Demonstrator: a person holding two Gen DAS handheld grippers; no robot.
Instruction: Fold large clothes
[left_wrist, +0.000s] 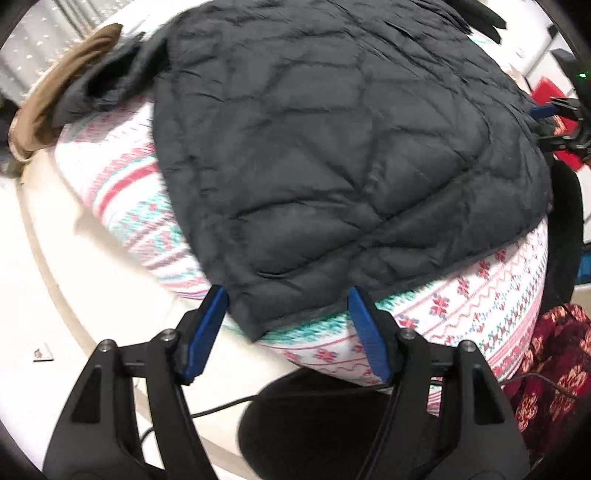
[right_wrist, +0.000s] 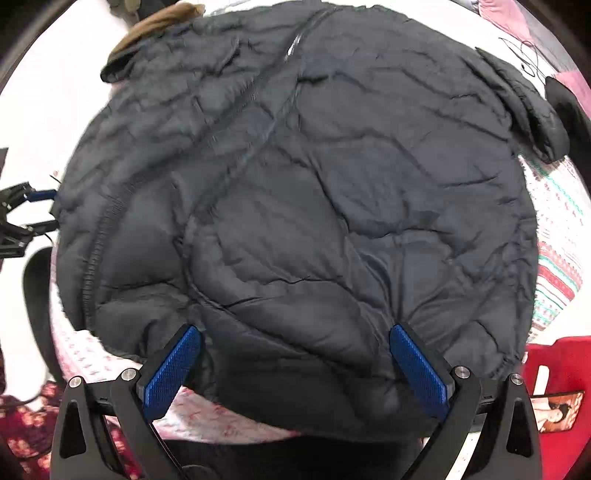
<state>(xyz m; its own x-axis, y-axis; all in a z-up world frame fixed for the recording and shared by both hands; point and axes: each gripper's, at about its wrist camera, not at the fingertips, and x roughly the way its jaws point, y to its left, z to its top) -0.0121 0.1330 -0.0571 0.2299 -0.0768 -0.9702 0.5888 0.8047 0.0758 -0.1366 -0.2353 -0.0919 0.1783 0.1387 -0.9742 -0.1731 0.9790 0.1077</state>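
— Is there any brand or label on the coat that you can read?

— No, I find no writing that I can read. At the far right of the right wrist view there is a pink and white cloth (right_wrist: 532, 44) with a black scribble, but it is not legible.

— What do you see from left to right?

— First the brown fur trim (left_wrist: 55, 99) of the hood, at the far left edge of the bed. Then the dark quilted jacket (left_wrist: 332, 147), spread flat on the patterned bed cover (left_wrist: 480, 295), which is white with red and green motifs. At the right, beside the bed, lies a dark red flowered fabric (left_wrist: 554, 369). A black cable (left_wrist: 221, 404) runs over the pale floor below.

— And the grippers?

— The left gripper (left_wrist: 288, 306) has its jaws apart, the near corner of the jacket hem between them, the pads not pressing it. The right gripper (right_wrist: 295, 354) also stands wide open over the near edge of the jacket, and grips nothing.
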